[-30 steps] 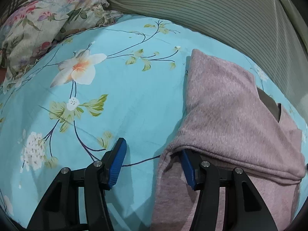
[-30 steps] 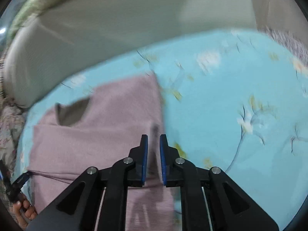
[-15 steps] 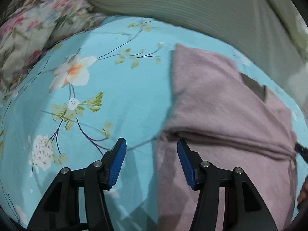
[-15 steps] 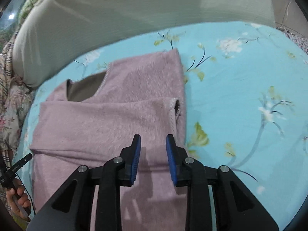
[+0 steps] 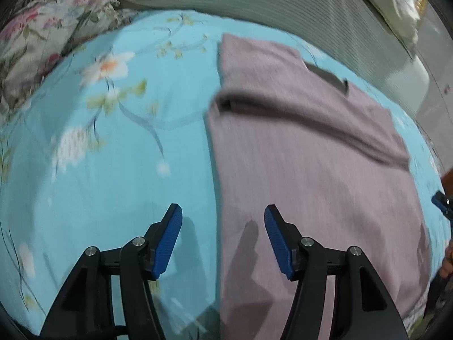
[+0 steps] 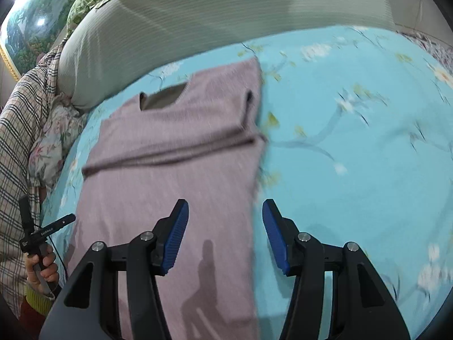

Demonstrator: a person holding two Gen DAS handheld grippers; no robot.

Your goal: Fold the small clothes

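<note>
- Left wrist view: the left gripper hangs over the near left edge of the sweater, which lies flat on the sheet. Its jaws stand apart with nothing between the pads; they have just been opening a little further. The left pad is over bare sheet and the right pad over cloth, so the sweater's long side edge runs up between them, away from the camera toward the collar. A sleeve is already folded across the chest, its cuff near that same edge.
- Same view, far right: a blue tip of the right gripper shows beside the sweater's opposite edge. Too little is visible here to read its opening.
- Right wrist view: the right gripper mirrors this, straddling the sweater's right side edge, left pad over cloth and right pad over sheet. Its jaws have just been opening and hold nothing. The sweater's long axis runs from the pads up to the collar by the bolster.
- Same view, lower left: the person's hand carries the left gripper by the other side.
- Judgement: each gripper is nearest its own side of the hem, and the hem end lies closest to both, so the next fold likely lifts that end toward the collar.
</note>
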